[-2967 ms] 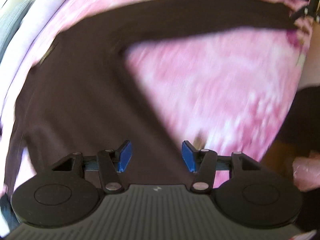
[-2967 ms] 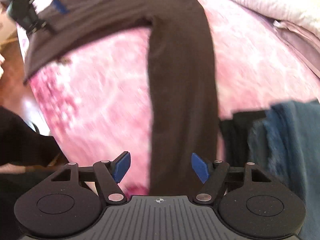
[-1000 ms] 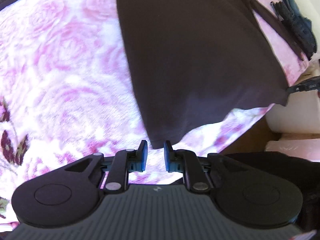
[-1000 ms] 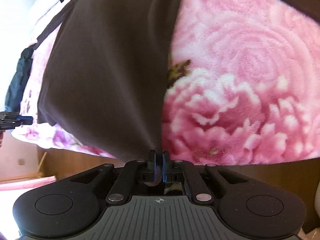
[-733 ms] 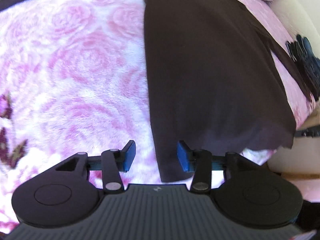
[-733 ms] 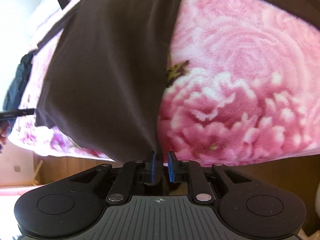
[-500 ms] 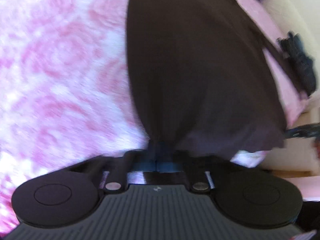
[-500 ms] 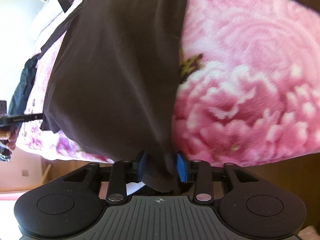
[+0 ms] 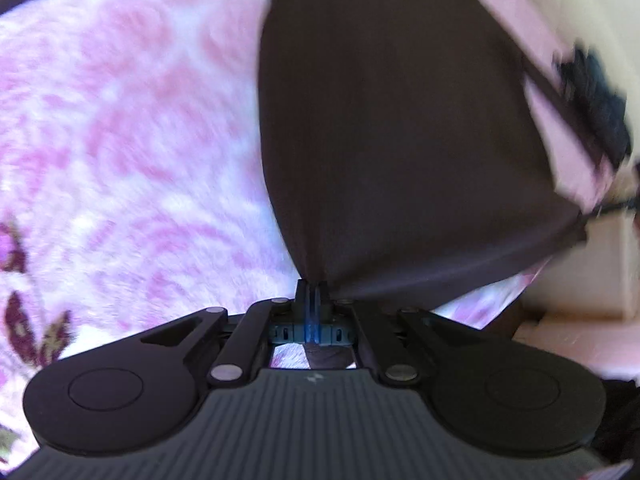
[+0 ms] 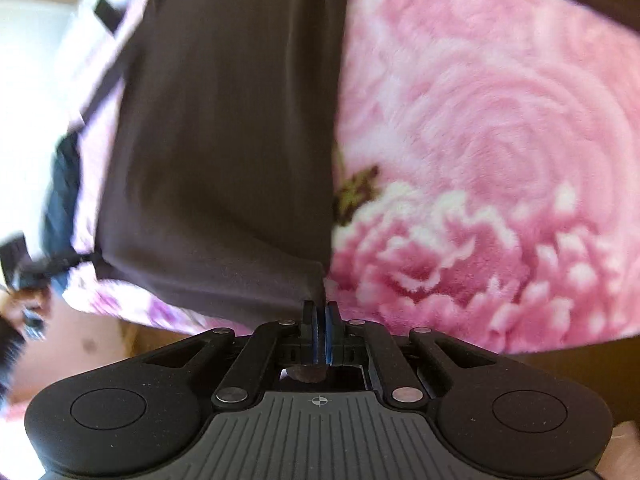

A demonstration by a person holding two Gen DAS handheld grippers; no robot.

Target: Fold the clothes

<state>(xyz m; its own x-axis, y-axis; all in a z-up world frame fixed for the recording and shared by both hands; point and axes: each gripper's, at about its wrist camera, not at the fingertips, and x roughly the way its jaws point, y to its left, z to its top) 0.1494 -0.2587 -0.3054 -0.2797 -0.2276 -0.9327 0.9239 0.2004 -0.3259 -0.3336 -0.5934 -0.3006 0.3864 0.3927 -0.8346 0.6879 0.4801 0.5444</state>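
Left gripper [image 9: 312, 294] is sitting at one bottom corner of the dark brown garment [image 9: 400, 120], fingers pressed together with only a thin strip of cloth between the blue pads; a bunched bit of the hem is showing behind them, inside the frame of the tool. Right gripper [image 10: 320, 314] is doing the same at the other bottom corner, pads all but meeting, a small wad of brown fabric poking through behind. The garment [image 10: 224, 140] is lying spread on a pink floral blanket [image 9: 120, 120], its body running away from both cameras toward the far side of the bed, the hem stretching taut between the two pinched corners and lifting slightly off the blanket near each tool. In the right wrist view, a large pink rose pattern of the blanket [image 10: 500, 160] is filling the space right of the cloth edge, and the other tool is showing small and blurred at the far left, at the opposite hem corner. A dark blue item [image 9: 592, 108] is lying near the blanket's edge beyond the garment; the same item [image 10: 60, 200] is appearing at left in the right wrist view, too blurred to identify. Both views are smeared with motion blur, finer detail in the fabric not readable.
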